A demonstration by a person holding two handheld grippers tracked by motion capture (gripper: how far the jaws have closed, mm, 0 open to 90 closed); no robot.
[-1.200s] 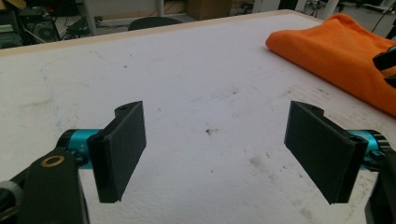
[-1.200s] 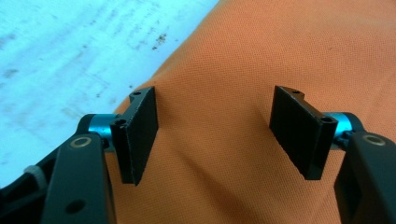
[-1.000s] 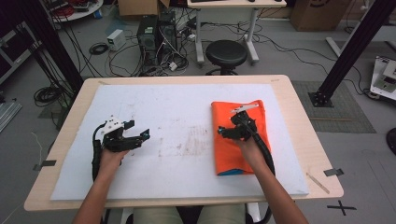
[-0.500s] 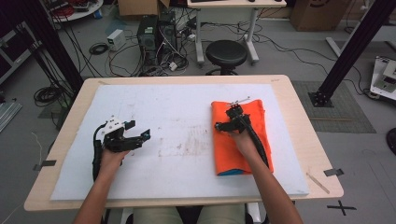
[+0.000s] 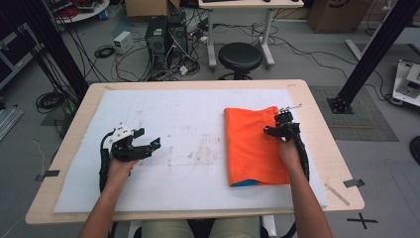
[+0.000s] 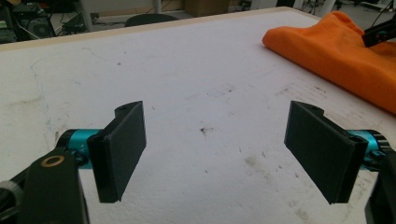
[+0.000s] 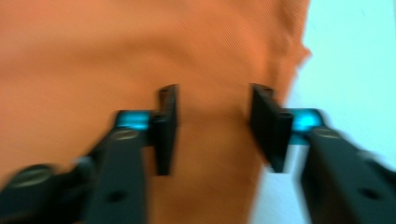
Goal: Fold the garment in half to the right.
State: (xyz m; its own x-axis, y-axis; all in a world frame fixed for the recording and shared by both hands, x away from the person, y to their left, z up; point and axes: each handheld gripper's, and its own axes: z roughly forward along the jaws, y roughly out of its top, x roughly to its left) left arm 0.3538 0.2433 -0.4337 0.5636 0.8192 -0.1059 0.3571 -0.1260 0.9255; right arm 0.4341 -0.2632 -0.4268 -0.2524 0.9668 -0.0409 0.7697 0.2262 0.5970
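Right hand-held gripper [image 5: 282, 130] now at orange cloth's [image 5: 250, 146] right edge.

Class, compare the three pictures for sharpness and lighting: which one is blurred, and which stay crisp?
Right gripper view: motion-smeared, the orange cloth and right claw soft-edged, its jaws having just been closing. Left gripper view: crisp, the left claw wide open over the white mat. High view: evenly lit, sharp, with soft shadows.

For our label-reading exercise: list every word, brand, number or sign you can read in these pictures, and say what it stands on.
None can be read.
Folded orange cloth: plain, no print.
White table sheet: smudges, no writing.
Brown cardboard box on the floor: dark mark, too small to read.
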